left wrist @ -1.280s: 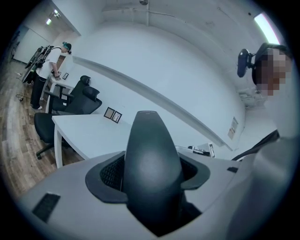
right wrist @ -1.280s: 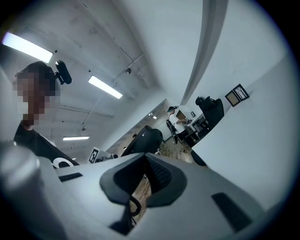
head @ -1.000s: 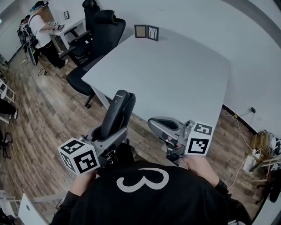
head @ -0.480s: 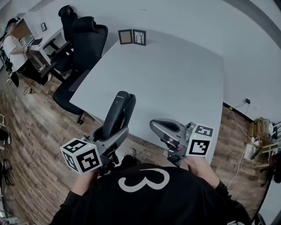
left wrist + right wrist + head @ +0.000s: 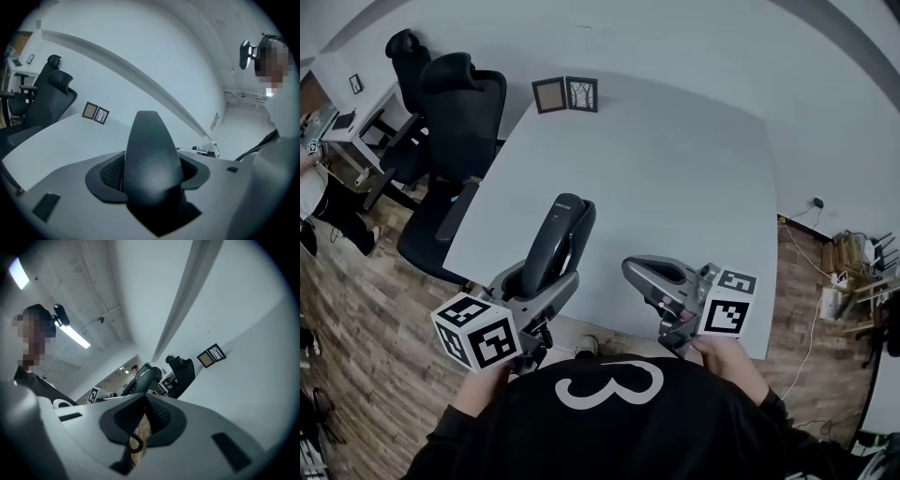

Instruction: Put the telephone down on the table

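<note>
A black telephone handset (image 5: 559, 236) stands tilted up and away between the jaws of my left gripper (image 5: 546, 274), which is shut on its lower part. The handset hangs over the near edge of the white table (image 5: 675, 169). In the left gripper view the handset (image 5: 150, 152) fills the middle, clamped between the dark pads. My right gripper (image 5: 631, 268) is level over the table's near edge, to the right of the handset, its jaws together. In the right gripper view a bit of black coiled cord (image 5: 136, 444) shows low in the slit; whether it is gripped I cannot tell.
Two small picture frames (image 5: 565, 95) stand at the table's far left corner. Black office chairs (image 5: 455, 103) crowd the table's left side, with a desk behind them. Cables and a power strip (image 5: 839, 300) lie on the wood floor at the right. A white wall runs behind the table.
Both grippers have travelled from over the wood floor to over the table's near edge, the handset still clamped in the left one. The person at the far-left desk has slid almost out of view.
</note>
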Demonstrator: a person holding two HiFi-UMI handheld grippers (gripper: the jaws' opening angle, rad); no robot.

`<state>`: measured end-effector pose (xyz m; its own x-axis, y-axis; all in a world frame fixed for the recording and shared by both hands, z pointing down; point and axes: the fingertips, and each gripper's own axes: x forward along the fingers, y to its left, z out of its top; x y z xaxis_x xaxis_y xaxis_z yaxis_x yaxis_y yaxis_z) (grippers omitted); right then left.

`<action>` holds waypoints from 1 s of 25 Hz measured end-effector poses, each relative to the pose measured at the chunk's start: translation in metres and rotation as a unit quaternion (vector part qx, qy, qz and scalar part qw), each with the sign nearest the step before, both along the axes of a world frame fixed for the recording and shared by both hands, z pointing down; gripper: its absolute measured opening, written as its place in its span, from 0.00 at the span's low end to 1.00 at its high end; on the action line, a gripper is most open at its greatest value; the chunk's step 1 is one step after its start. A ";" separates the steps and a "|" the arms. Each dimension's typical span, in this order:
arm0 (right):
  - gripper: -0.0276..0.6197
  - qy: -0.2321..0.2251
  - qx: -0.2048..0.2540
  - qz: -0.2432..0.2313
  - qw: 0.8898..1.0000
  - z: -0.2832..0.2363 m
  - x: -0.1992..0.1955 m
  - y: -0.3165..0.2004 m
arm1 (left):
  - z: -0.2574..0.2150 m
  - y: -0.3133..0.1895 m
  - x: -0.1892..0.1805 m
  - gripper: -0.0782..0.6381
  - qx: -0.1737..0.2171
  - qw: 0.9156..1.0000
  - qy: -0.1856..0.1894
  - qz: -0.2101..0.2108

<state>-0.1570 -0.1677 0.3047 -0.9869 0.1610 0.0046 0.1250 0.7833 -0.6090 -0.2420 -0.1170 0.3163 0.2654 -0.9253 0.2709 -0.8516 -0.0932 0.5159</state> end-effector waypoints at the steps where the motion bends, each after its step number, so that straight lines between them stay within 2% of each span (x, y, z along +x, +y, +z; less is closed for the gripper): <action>1: 0.06 0.001 0.000 0.006 1.000 0.001 -0.002 -0.002 | 0.001 -0.003 -0.003 0.52 0.000 1.000 -0.001 0.005; 12: 0.06 0.009 -0.008 0.050 0.999 0.015 -0.037 -0.018 | 0.015 -0.027 -0.042 0.52 -0.004 0.999 0.002 0.048; 21: 0.06 0.019 -0.022 0.095 0.995 0.033 -0.041 -0.029 | 0.034 -0.046 -0.054 0.52 -0.022 0.996 -0.002 0.084; 25: 0.06 0.020 -0.029 0.120 0.992 0.039 -0.032 -0.033 | 0.043 -0.057 -0.051 0.52 -0.027 0.995 -0.020 0.097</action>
<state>-0.1893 -0.2008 0.3433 -0.9961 -0.0771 0.0429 -0.0863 0.7506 -0.6551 -0.2927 -0.1741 0.3598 0.4254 -0.8415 0.3331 -0.8404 -0.2308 0.4903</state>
